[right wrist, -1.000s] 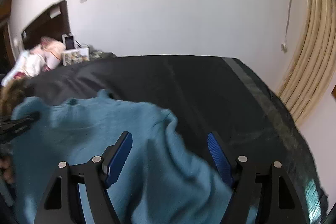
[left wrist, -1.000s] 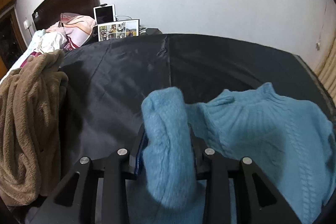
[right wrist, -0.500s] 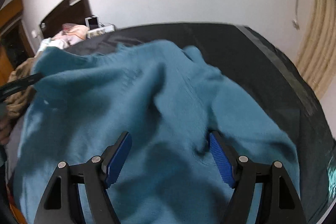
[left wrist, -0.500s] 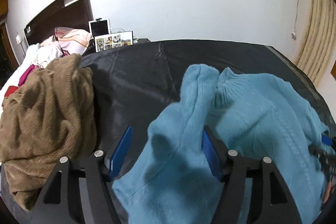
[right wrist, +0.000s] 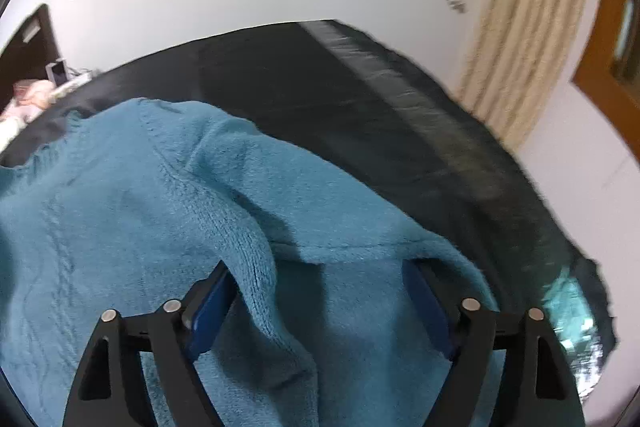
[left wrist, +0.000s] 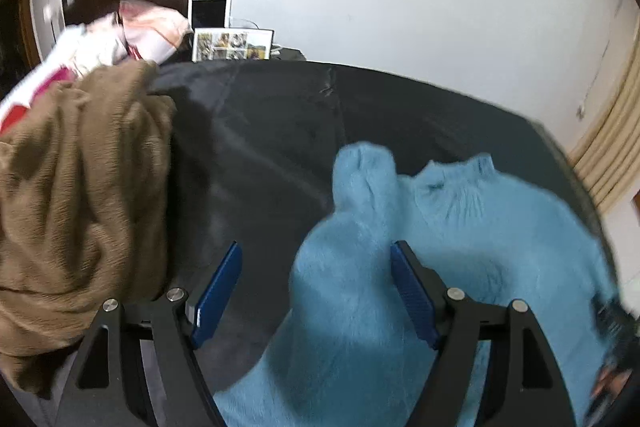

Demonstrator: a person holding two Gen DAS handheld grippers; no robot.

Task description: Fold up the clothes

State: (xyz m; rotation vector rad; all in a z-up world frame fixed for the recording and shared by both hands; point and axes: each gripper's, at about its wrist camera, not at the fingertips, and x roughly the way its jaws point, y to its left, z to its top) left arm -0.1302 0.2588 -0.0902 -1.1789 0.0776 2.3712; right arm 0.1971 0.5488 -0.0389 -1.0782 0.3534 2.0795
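Left wrist view: the left gripper stands with its jaws wide apart, having just been opening; a sleeve of the blue sweater lies between them, brushing the right-hand pad but clear of the other, so nothing is clamped. The sweater is spread on the black cover, collar toward the far wall. A brown fleece garment is heaped to the left, just beside the gripper. Beyond it sit pink and white bedding, a photo frame and a tablet. Right wrist view: the right gripper is spread, its jaws having just opened further; sweater folds bulge up between them, draping over both pads, which do not press in. A cream curtain hangs at right.
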